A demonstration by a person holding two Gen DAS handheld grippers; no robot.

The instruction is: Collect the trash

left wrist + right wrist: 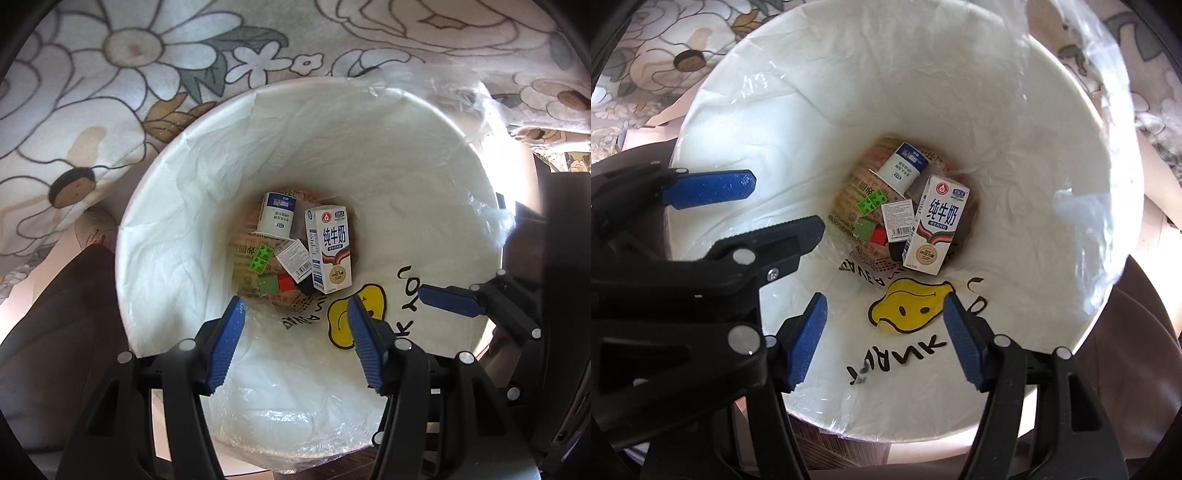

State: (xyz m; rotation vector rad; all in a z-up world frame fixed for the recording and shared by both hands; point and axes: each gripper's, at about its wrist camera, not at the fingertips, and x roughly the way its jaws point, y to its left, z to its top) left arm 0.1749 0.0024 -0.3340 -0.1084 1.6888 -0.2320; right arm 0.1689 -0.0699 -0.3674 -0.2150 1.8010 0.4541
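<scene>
Blue-padded tongs poised side by side over the mouth of a white bin: left gripper [295, 314] and right gripper [882, 306] both pointing steeply down, jaws standing partly apart, nothing between the pads. Seen from the left wrist, one blue finger of the right gripper [448, 299] jutting in just to the right; seen from the right wrist, the left gripper [768, 206] reaching in from the left, well inside the rim.

Straight ahead of both pairs of fingers, deep at the bottom: the collected trash. Milk carton [936, 225] leaning upright, white with red and blue print; beside it to the left a small white box [898, 218] with a barcode, a white cup with a blue band [903, 166] lying on its side beyond, a green studded brick [872, 204], a smaller green block [863, 228] and a red block [880, 234], all on printed brown paper [846, 206].

Nearer the fingertips, a yellow smiley face [908, 306] and black lettering on the clear plastic liner [1082, 206] draped over the bin [166, 206]. Beyond the rim, floral fabric [110, 74].
</scene>
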